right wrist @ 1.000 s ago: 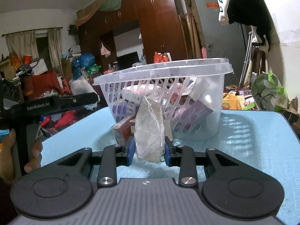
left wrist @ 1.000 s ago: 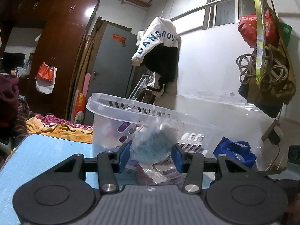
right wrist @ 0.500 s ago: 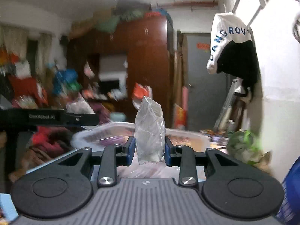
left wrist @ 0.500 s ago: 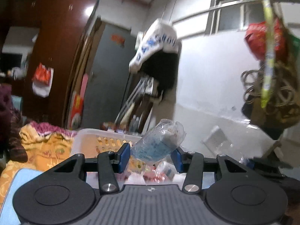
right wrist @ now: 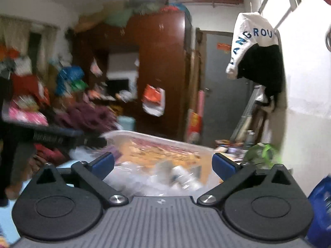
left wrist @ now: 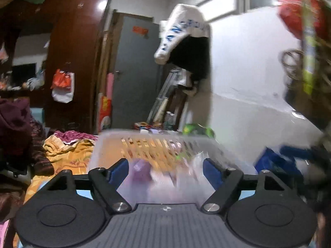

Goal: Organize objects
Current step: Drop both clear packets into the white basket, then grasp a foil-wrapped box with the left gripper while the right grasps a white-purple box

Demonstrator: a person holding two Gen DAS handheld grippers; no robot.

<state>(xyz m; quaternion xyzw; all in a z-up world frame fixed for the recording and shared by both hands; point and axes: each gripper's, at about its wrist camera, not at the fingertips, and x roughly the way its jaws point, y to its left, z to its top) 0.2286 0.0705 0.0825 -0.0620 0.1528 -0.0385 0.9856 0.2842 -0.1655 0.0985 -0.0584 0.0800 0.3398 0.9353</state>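
Note:
A clear slotted plastic basket (left wrist: 115,138) sits just ahead of and below both grippers; it also shows in the right wrist view (right wrist: 186,144). My left gripper (left wrist: 166,170) is open and empty above the basket's near side. My right gripper (right wrist: 163,163) is open and empty over the basket. Inside lie blurred packets, a clear plastic bag (right wrist: 132,177) and a small bottle (right wrist: 182,177). The left gripper's body (right wrist: 51,137) shows at the left of the right wrist view.
The basket rests on a light blue table (right wrist: 6,223). A blue bag (left wrist: 275,165) lies to the right. A white wall (left wrist: 248,82) with hanging clothes is close on the right. A wardrobe (left wrist: 72,62) and piled clothes stand behind.
Both grippers opened over the basket. The bottle left the left gripper and the clear bag left the right gripper; both now lie in the basket.

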